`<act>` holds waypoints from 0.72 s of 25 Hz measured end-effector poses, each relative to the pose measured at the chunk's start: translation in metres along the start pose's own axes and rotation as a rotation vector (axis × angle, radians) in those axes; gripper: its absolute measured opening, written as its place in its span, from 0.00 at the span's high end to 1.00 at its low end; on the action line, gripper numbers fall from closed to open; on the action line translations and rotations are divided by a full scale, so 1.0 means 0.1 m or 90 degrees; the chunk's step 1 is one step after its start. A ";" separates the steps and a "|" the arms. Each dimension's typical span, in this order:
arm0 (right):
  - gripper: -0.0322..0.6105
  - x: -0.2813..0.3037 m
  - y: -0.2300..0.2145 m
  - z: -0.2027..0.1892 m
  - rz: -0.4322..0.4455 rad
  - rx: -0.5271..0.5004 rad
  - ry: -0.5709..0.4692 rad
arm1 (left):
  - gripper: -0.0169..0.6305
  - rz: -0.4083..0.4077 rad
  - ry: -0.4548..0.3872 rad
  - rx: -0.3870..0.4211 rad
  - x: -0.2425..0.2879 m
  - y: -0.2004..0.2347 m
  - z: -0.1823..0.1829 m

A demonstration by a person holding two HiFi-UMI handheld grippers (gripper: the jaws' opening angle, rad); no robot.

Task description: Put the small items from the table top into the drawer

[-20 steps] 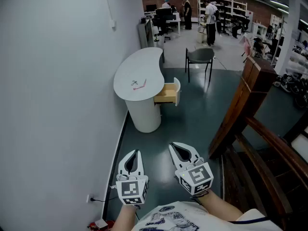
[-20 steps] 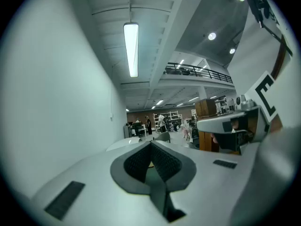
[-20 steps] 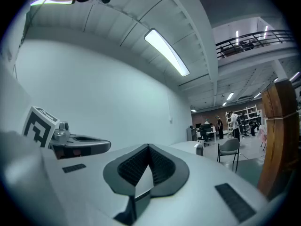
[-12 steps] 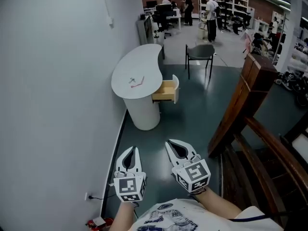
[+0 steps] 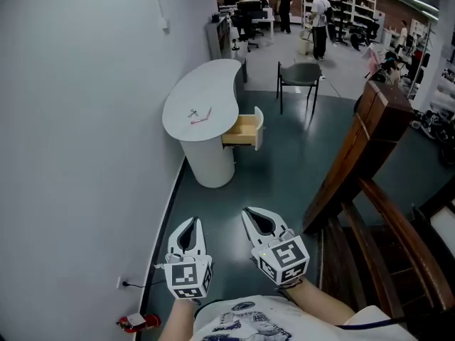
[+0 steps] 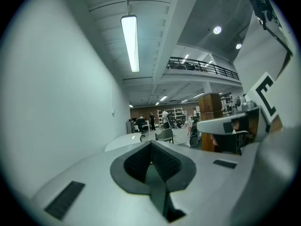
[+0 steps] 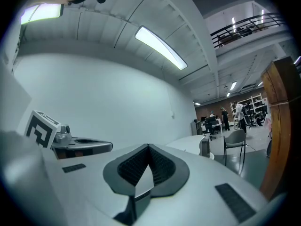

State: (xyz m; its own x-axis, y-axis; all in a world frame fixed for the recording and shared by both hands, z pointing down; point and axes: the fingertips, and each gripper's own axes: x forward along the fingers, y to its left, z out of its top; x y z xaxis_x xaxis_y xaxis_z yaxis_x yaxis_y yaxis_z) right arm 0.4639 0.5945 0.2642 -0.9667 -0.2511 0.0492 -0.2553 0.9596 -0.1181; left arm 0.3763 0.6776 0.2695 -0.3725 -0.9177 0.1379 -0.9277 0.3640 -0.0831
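Observation:
A white kidney-shaped table [image 5: 213, 84] stands against the left wall, far ahead of me. Small items lie on its top: a pink stick-like piece [image 5: 202, 116] and a small dark metal piece [image 5: 192, 111]. Its wooden drawer [image 5: 241, 131] is pulled out to the right and looks empty from here. My left gripper [image 5: 194, 221] and right gripper [image 5: 249, 211] are held side by side low in the head view, well short of the table. Both are shut with nothing between the jaws. The table [image 6: 127, 140] shows small in the left gripper view and also in the right gripper view [image 7: 190, 142].
A grey chair [image 5: 299, 77] stands beyond the table. A wooden stair rail [image 5: 355, 158] runs along the right. A socket with a cable [image 5: 122, 283] and a red object [image 5: 135, 322] sit low on the left wall. People stand far back among desks and shelves [image 5: 320, 16].
The view has shifted slightly: the table sits a little further left and the wall socket has come into sight. Both grippers stay shut, held side by side.

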 end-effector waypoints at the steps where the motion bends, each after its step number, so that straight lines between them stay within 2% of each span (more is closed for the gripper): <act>1: 0.92 -0.01 -0.03 0.00 0.002 0.001 0.000 | 0.94 0.001 0.000 0.001 0.01 -0.03 0.00; 9: 0.92 0.16 -0.22 0.00 0.014 0.012 -0.003 | 0.94 -0.005 0.000 0.014 0.27 -0.11 0.05; 18: 0.92 0.82 -0.69 -0.07 -0.026 0.018 0.013 | 0.94 -0.053 -0.005 0.014 1.15 0.14 0.07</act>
State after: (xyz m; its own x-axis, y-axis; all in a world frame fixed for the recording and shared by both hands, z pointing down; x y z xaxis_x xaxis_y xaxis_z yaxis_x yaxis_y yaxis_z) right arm 0.4023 0.5090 0.2830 -0.9552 -0.2866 0.0743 -0.2946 0.9448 -0.1434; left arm 0.3207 0.5761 0.2769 -0.2942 -0.9458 0.1376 -0.9544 0.2833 -0.0940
